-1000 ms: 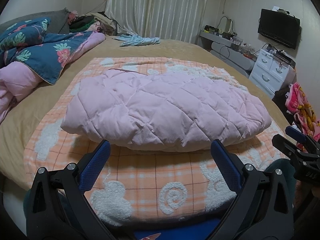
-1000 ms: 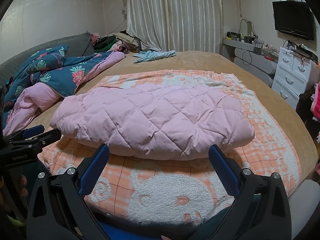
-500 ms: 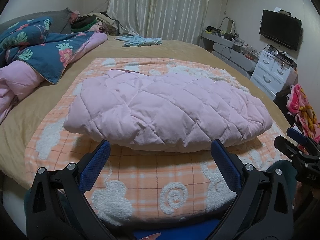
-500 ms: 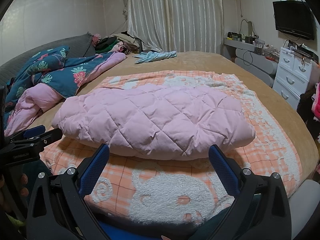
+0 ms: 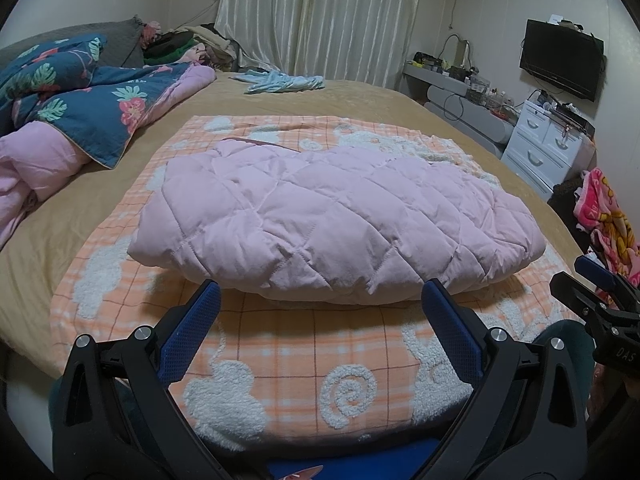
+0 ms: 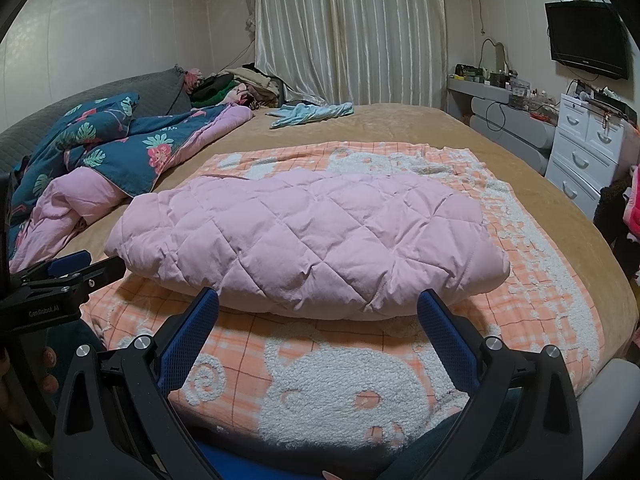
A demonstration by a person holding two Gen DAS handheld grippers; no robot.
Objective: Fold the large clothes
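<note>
A pink quilted puffy garment [image 5: 336, 220] lies folded into a thick bundle on an orange checked blanket [image 5: 304, 360] on the bed; it also shows in the right wrist view [image 6: 312, 240]. My left gripper [image 5: 320, 296] is open and empty, held just short of the bundle's near edge. My right gripper [image 6: 318, 300] is open and empty, also just short of the near edge. Each gripper shows in the other's view: the right one at the right edge [image 5: 600, 304], the left one at the left edge [image 6: 60, 284].
A blue floral duvet with pink lining [image 5: 68, 120] is heaped at the left. A light blue cloth [image 5: 284, 82] lies at the far side of the tan bed [image 6: 400, 124]. White drawers [image 6: 588, 152] and a wall TV [image 5: 560, 58] stand at right.
Both grippers have drifted very slightly; the views shift a little to the left. The garment lies unmoved and both grippers stay open.
</note>
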